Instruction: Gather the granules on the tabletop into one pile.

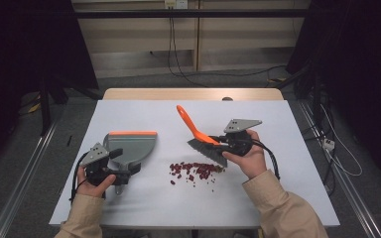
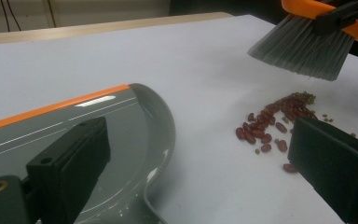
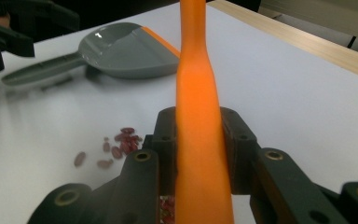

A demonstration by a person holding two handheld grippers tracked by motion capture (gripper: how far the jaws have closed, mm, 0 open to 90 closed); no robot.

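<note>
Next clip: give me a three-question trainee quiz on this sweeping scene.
1. True or false: the right gripper is shut on the brush.
2. Which gripper has open fingers? A) left B) right
3. Fill in: the red beans lie on the table between the dustpan and the ____.

Key: 1 true; 2 A, the left gripper, beside the dustpan; 3 brush.
</note>
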